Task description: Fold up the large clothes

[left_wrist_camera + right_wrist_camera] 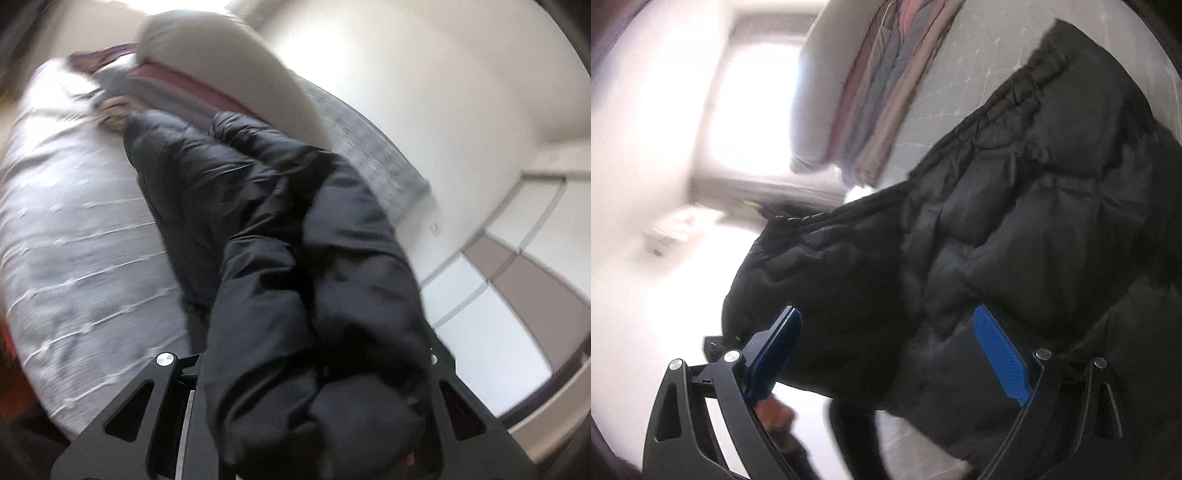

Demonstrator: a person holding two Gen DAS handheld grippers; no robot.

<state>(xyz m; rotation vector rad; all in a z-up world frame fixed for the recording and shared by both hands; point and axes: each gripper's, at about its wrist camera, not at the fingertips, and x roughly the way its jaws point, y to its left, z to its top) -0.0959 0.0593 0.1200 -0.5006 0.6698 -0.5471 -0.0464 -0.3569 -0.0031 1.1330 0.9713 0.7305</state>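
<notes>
A black puffer jacket point(295, 258) stretches from the grey-white bed cover point(74, 240) up to my left gripper point(310, 373). The gripper is shut on a bunched end of it, and the padding hides the fingers. That end hangs lifted off the bed. In the right wrist view the same jacket point(1015, 221) fills the middle and right, its gathered hem toward the top. My right gripper point(884, 314) stands open with its blue pads point(1001, 358) wide apart. Jacket fabric bulges between them, and the pad faces are bare.
A pale pillow point(221, 55) and folded striped bedding point(886, 92) lie at the head of the bed. A bright window point(753, 110) is beyond it. Tiled floor point(498, 295) runs along the bed's right side. Both views are motion-blurred.
</notes>
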